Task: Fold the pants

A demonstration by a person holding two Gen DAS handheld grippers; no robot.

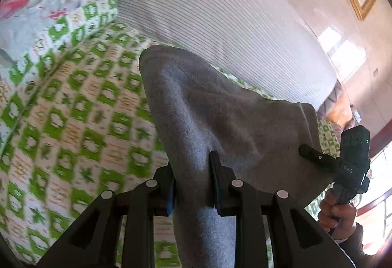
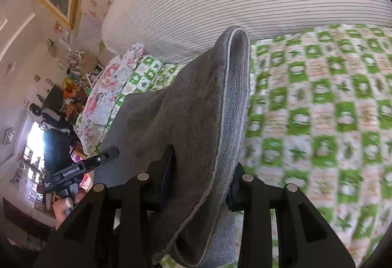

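Fingers of the left gripper (image 1: 193, 170) and right gripper (image 2: 203, 167) are both pinched nearly closed on the grey pants (image 1: 208, 106), held up above the green-checked bedspread (image 1: 73, 101); soft, limp fleece, probably light, best gripped at edges

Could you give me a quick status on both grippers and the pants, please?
Left gripper shut on grey pants. Right gripper shut on them too. Pants lifted over the green checked bedspread. Nothing in the way.
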